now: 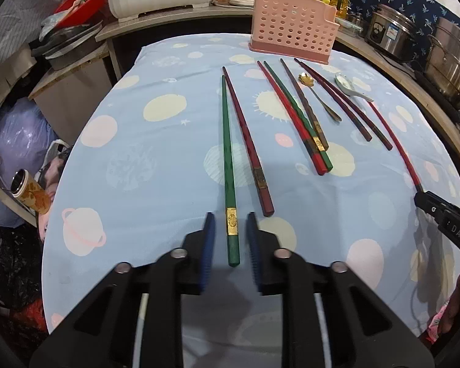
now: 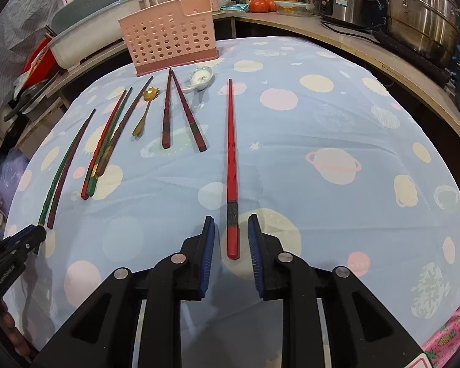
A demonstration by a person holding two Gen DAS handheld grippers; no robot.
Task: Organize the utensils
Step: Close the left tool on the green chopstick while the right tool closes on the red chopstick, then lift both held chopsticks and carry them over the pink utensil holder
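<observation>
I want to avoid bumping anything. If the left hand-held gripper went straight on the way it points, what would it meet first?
The left hand-held gripper straddles the green chopstick with gaps beside both pads. Pointing steeply down, it would probably meet the blue tablecloth first, though depth is unclear.

Both wrist views look steeply down, close over 1 shared tablecloth (image 1: 156,159).

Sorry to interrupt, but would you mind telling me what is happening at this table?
A person is sorting utensils with two hand-held grippers. The left hand-held gripper straddles the end of a green chopstick, the right hand-held gripper a red chopstick; neither pinches yet. Other chopsticks and two spoons lie on the cloth. No utensil shows in the pink basket.
</observation>
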